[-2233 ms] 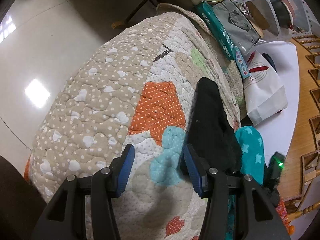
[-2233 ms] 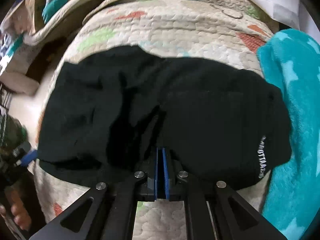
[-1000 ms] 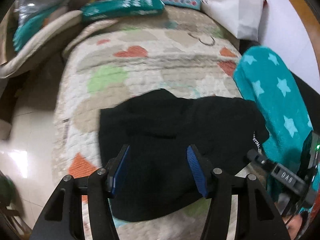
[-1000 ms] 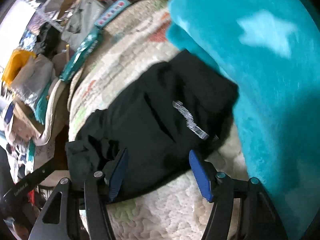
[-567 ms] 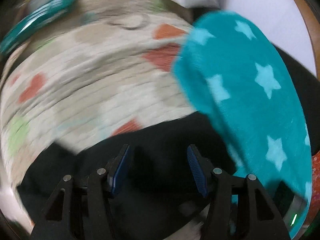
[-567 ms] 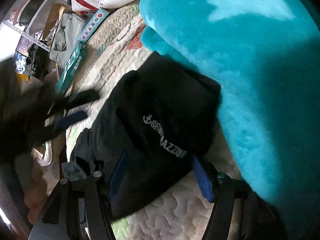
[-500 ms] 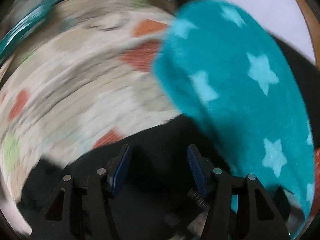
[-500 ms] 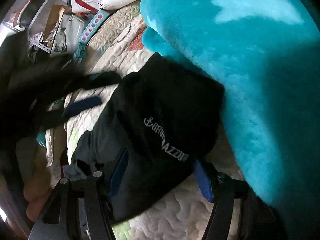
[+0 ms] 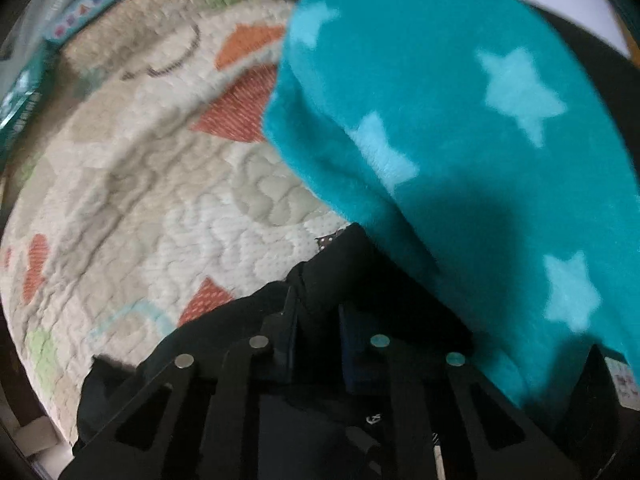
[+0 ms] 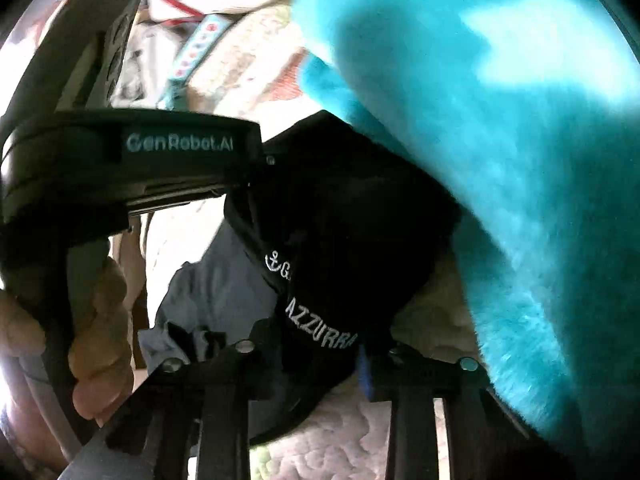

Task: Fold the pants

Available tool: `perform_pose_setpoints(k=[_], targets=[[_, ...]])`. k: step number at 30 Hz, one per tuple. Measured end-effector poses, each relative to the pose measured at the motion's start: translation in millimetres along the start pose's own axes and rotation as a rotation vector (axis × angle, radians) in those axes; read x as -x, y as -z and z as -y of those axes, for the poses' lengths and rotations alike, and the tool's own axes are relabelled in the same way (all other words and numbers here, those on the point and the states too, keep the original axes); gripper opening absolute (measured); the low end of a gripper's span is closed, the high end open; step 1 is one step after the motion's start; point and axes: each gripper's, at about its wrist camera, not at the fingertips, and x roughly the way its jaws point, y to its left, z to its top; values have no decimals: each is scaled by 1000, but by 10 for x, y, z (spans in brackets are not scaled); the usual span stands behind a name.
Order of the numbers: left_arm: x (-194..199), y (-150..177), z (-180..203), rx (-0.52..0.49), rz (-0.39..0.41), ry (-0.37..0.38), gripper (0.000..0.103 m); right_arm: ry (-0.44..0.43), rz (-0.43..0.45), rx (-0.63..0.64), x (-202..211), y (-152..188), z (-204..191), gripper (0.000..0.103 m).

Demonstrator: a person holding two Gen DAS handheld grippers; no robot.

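Two grippers are on the black pants (image 10: 348,216) at once, and I read this as the pickup for the next fold. Nearest me, the right gripper (image 10: 316,356) has its jaws closing on the lettered waistband edge, cloth bunched between them, so that corner can be lifted cleanly. My left gripper (image 9: 316,320) points steeply down just beyond, jaws closing narrow with a ridge of black fabric pinched up between them; I can't tell for certain that the pads are biting yet. The person's hand (image 10: 100,320) grips that left handle in the right wrist view. The pants lie on the quilted bedspread (image 9: 168,208), hard against the teal star blanket (image 9: 460,128), which overhangs their far edge, so I'd lift carefully not to drag it. Farther off, a teal box (image 9: 96,0) sits at the quilt's border.
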Motion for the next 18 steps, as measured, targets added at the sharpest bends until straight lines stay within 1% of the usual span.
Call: perform_pose_setpoints(k=[3, 6, 9, 11, 12, 15, 17, 18], targets=[[362, 145, -123, 52, 87, 33, 16, -17, 50, 157, 152, 63, -337, 21], [692, 342, -361, 114, 159, 68, 16, -24, 81, 306, 271, 181, -667, 20], [1036, 634, -726, 196, 228, 100, 16, -44, 86, 471, 346, 357, -1091, 19], [1229, 884, -1028, 267, 271, 117, 16, -53, 78, 562, 301, 506, -1320, 19], [1293, 970, -1142, 299, 286, 126, 16, -55, 69, 620, 271, 589, -1469, 19], [1414, 1387, -1567, 418, 329, 153, 16, -47, 34, 759, 91, 834, -1839, 19], [1360, 1694, -1863, 517, 341, 167, 18, -25, 2, 852, -115, 998, -2027, 19], [1297, 1841, -2006, 569, 340, 180, 21, -11, -4, 894, -188, 1087, -2066, 20]])
